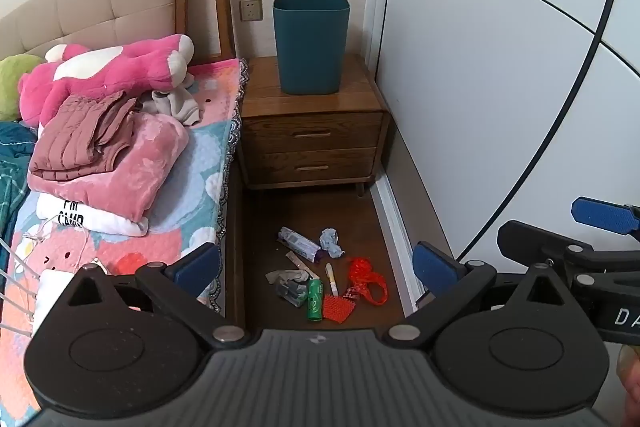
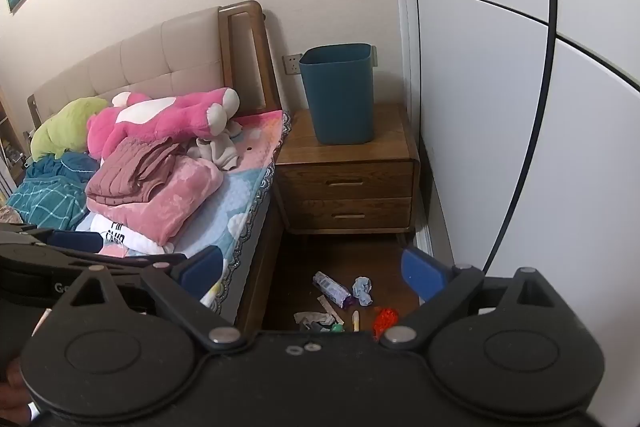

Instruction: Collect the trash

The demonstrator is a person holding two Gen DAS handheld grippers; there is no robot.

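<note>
Trash (image 1: 320,275) lies scattered on the dark floor strip between bed (image 1: 192,163) and wardrobe (image 1: 480,107): wrappers, blue wad, green tube, red netting; teal bin (image 1: 311,43) stands upright on the nightstand (image 1: 312,131), interior not visible. Left gripper (image 1: 316,263) and right gripper (image 2: 312,267) both hang above the litter, jaws spread wide, holding nothing. Floor gap is narrow, hemmed by the bed edge and wardrobe baseboard.

The left gripper (image 1: 316,263) is wide open and holds nothing. It hangs high above the trash pile (image 1: 320,279) on the floor. The right gripper (image 2: 312,267) is wide open and empty too. It hangs just beside the left one, above that pile.
</note>
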